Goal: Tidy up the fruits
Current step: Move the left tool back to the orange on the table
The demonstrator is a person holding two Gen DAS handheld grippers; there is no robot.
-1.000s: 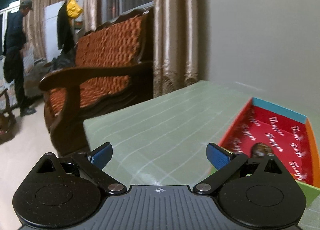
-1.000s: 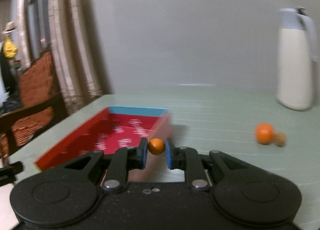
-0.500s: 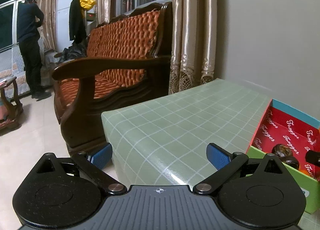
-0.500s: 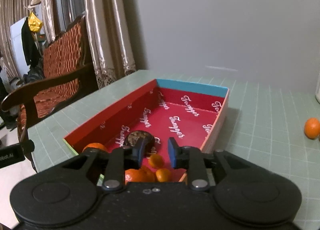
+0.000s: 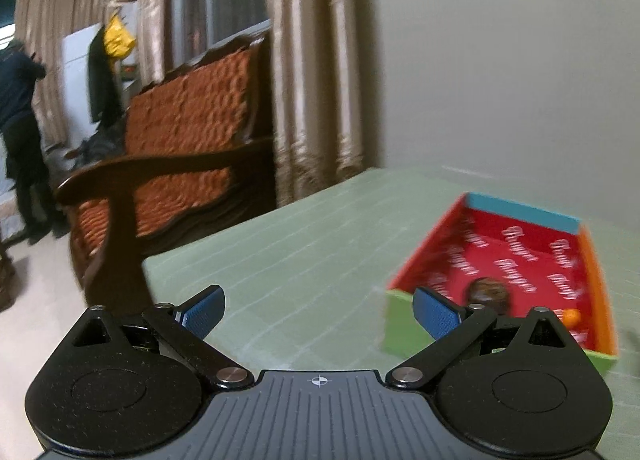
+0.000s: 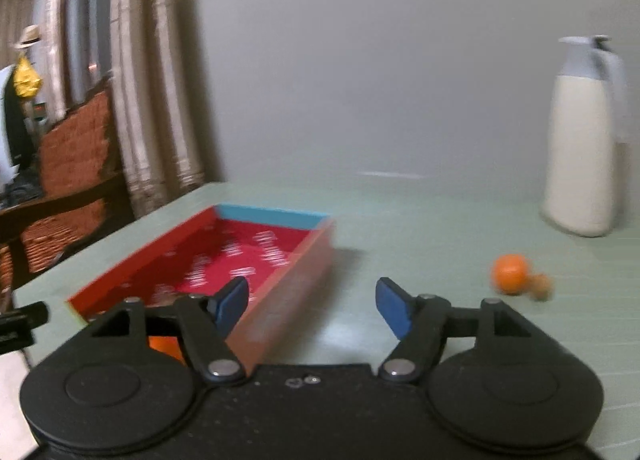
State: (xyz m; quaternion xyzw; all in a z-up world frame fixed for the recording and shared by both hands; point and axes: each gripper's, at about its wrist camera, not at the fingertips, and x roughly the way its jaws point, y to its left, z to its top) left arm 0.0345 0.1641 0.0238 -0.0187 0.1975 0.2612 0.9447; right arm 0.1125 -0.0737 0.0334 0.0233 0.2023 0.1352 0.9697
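1. On the green checked table [image 6: 420,228] sits the red box [image 6: 240,256], open-topped, long side running away from the right wrist camera; likely the collecting tray for the fruit.
2. Right gripper [image 6: 312,304] hangs over the table just beside the box's right wall; jaws have just been opening and now stand wide apart, nothing between them; reads as a release made, hand now free.
3. Left gripper [image 5: 318,310] has fingers spread wide, empty, over bare table to the left of the box; looks idle, kept clear so the right hand can work.
4. Inside the box, left wrist view: a dark brown round fruit [image 5: 486,290] on the floor near the green end, a small orange fruit [image 5: 572,316] by the orange wall; more orange shows behind the right gripper's linkage, count unclear.
5. Loose on the table, well apart from the box: an orange tangerine [image 6: 510,272] touching a small brown fruit [image 6: 540,284]; still to be gathered, so task judged partly done.
6. White jug [image 6: 580,156] stands beyond them by the wall; not part of the job.
7. Both views blurred; fine detail unreliable.
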